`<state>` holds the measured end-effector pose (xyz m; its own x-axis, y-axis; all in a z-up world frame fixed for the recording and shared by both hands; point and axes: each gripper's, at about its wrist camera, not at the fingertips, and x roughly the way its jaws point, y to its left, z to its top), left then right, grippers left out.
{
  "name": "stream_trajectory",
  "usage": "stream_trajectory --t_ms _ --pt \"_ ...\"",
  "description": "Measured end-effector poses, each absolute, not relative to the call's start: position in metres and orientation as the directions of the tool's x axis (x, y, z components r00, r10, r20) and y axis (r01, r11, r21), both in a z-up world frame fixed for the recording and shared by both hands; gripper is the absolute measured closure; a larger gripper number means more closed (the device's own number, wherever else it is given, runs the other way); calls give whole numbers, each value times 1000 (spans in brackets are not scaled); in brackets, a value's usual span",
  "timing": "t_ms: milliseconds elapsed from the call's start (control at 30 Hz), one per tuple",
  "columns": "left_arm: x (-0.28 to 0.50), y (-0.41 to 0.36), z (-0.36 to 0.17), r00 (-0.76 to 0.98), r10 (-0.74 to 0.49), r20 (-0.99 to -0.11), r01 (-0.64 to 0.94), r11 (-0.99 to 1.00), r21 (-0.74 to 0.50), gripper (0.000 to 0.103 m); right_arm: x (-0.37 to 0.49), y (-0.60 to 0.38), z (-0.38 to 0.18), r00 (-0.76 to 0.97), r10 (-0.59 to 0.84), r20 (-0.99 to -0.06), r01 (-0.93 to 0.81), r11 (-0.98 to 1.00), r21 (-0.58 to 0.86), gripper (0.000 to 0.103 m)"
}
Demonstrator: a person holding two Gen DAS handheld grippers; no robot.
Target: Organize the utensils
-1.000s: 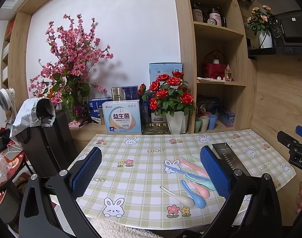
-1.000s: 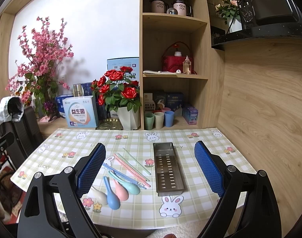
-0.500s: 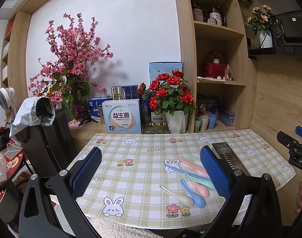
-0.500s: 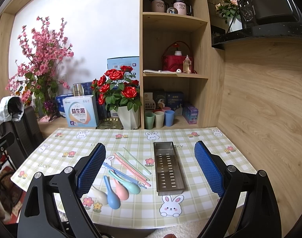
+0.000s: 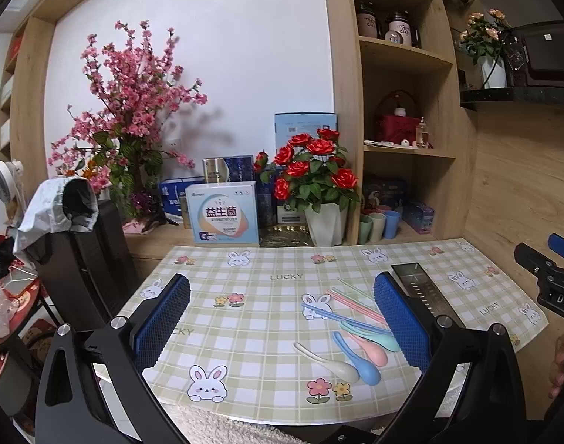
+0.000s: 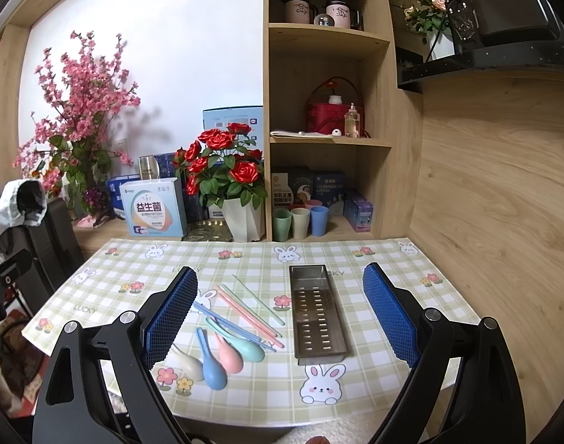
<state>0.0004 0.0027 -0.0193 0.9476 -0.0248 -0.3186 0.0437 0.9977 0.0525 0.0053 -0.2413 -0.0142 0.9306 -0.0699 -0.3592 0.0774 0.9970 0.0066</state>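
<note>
Both my grippers, left gripper (image 5: 282,327) and right gripper (image 6: 280,318), are wide apart and hold nothing. I see four spoons (image 6: 222,351) and thin chopsticks (image 6: 252,309) lying flat on the checked cloth (image 6: 374,277), left of the long metal tray (image 6: 317,314), which points away from me
</note>
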Motion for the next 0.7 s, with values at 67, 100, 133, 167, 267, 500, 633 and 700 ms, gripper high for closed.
stream_trajectory --t_ms 67,100,133,167,267,500,633,700 --pt "1 4 -25 945 -41 -325 56 998 38 6 5 -240 -17 929 -71 -363 78 997 6 15" --pt "1 5 -28 944 -51 -327 64 998 28 6 5 -239 -18 927 -73 -367 81 997 6 15" --pt "1 6 -29 942 -59 -329 69 997 20 6 4 -239 -19 926 -77 -370 86 996 7 15" --pt "1 7 -29 941 -65 -331 73 997 13 6 4 -239 -20 925 -80 -372 90 996 8 15" --pt "3 6 -28 937 -72 -341 76 997 -1 6 4 -239 -20 923 -80 -376 90 996 11 15" --pt "27 23 -19 923 -44 -383 24 998 -59 6 30 -251 -7 921 -19 -389 36 999 35 15" --pt "45 27 -19 922 -34 -387 24 999 -32 6 56 -253 -1 927 -16 -375 25 1000 18 15" --pt "56 28 -22 914 -38 -404 35 999 -15 6 74 -252 -3 925 13 -380 -3 1000 27 15"
